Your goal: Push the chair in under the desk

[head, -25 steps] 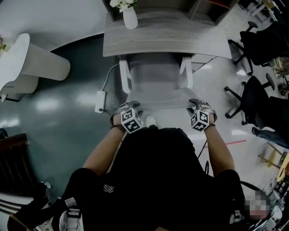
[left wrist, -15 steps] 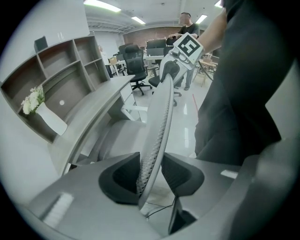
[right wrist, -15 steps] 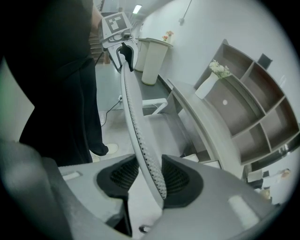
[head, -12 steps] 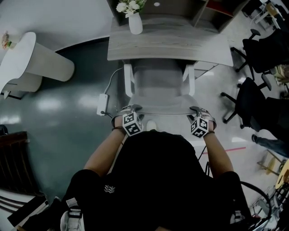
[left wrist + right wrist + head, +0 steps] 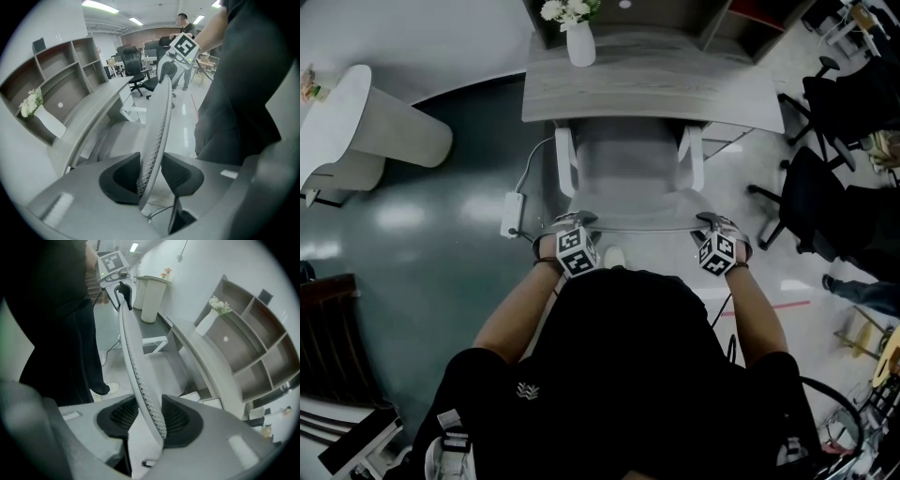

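Two grippers, one chair. The left gripper (image 5: pixel 573 223) and the right gripper (image 5: pixel 713 223) are each clamped on the top edge of the backrest (image 5: pixel 633 223) of a light grey mesh-back office chair (image 5: pixel 628 173), one near each corner. In the left gripper view the mesh rim runs right between the dark ribbed pads (image 5: pixel 123 174), and both pads press against it. It's the same story in the right gripper view.

The chair stands straight in front of the grey wood-grain desk (image 5: pixel 652 89). The front of its seat disappears under the desk edge, so I can't tell how far in it goes. Both white armrests (image 5: pixel 566 161) stick out on the near side of the desk. The chair's base and wheels are hidden in every view, covered by the seat and the person's black top (image 5: pixel 619 375).

On the desk stands a white vase of white flowers (image 5: pixel 580 42), with the blooms cut off at the top of the head view. A white power strip (image 5: pixel 511 214) lies on the floor left of the chair. The black office chairs (image 5: pixel 825 202) on the right are partly out of frame.
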The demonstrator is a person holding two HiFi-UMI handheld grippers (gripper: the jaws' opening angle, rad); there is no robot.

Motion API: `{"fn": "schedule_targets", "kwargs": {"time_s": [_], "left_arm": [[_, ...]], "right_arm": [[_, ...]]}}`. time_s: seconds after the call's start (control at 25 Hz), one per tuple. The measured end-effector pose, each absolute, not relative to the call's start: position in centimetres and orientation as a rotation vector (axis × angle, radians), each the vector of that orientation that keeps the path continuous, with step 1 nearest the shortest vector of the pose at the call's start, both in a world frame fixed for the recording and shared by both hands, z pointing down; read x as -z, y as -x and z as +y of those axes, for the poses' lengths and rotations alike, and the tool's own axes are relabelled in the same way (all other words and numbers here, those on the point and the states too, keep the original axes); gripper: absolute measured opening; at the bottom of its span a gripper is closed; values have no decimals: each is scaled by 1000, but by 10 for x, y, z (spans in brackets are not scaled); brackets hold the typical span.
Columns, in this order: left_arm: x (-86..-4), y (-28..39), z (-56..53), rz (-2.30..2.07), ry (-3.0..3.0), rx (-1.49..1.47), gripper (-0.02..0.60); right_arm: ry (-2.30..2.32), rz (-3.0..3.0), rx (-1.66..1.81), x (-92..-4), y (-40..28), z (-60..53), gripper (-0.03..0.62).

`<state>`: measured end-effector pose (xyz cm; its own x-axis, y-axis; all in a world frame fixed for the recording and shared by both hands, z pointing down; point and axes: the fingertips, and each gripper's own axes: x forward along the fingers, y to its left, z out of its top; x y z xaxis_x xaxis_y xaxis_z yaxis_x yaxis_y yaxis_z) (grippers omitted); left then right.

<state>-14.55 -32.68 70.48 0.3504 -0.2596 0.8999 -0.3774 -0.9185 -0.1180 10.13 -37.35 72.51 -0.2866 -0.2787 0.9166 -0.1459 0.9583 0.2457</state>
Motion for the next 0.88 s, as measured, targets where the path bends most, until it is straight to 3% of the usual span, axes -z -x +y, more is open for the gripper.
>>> {"fn": "schedule_targets", "kwargs": {"time_s": [0.88], "left_arm": [[-703,162,-354,-606,-2531,-1633,152]], "right_arm": [[-375,-1877,163,-724,-87,-392,156]]}}
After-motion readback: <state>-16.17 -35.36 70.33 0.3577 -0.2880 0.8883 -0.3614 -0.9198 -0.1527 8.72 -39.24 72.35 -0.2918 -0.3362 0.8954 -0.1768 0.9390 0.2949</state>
